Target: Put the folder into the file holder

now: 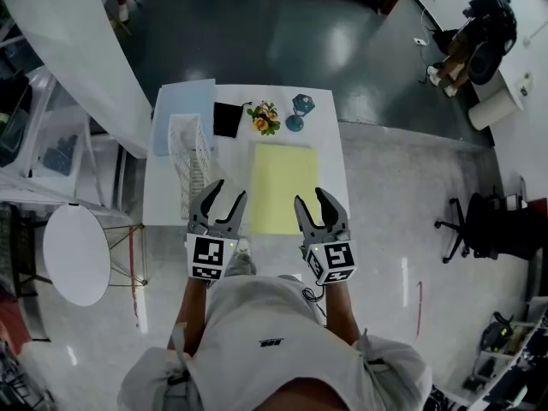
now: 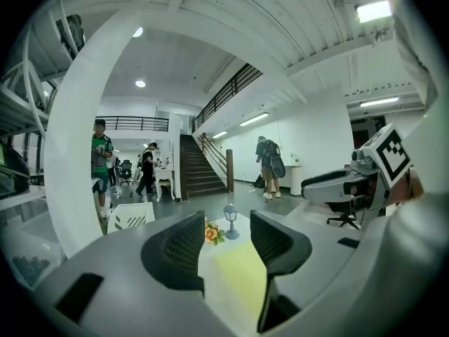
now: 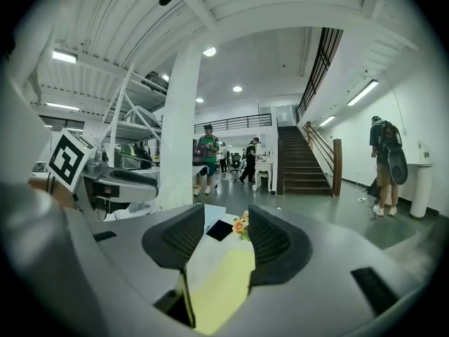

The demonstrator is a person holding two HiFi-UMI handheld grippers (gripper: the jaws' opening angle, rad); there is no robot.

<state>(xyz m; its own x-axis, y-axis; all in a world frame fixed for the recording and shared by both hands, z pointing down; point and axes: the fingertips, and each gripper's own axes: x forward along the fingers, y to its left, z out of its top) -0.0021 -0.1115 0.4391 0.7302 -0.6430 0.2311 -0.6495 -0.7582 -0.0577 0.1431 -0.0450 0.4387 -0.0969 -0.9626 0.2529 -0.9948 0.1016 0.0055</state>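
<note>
A pale yellow folder (image 1: 282,187) lies flat on the white table (image 1: 330,144), its near edge at the table's front. A white wire file holder (image 1: 190,157) stands along the table's left side. My left gripper (image 1: 225,197) hovers over the front edge between the holder and the folder, open and empty. My right gripper (image 1: 315,202) hangs at the folder's near right corner, jaws apart with nothing between them. In the left gripper view the folder (image 2: 242,279) shows beyond the left gripper (image 2: 228,241). In the right gripper view the folder (image 3: 221,286) lies below the right gripper (image 3: 226,241).
At the table's far edge sit a black pouch (image 1: 228,119), a small bunch of flowers (image 1: 265,117) and a blue lantern ornament (image 1: 300,110). A light blue sheet (image 1: 184,110) lies under the holder's far end. A round white stool (image 1: 75,253) stands left of the table.
</note>
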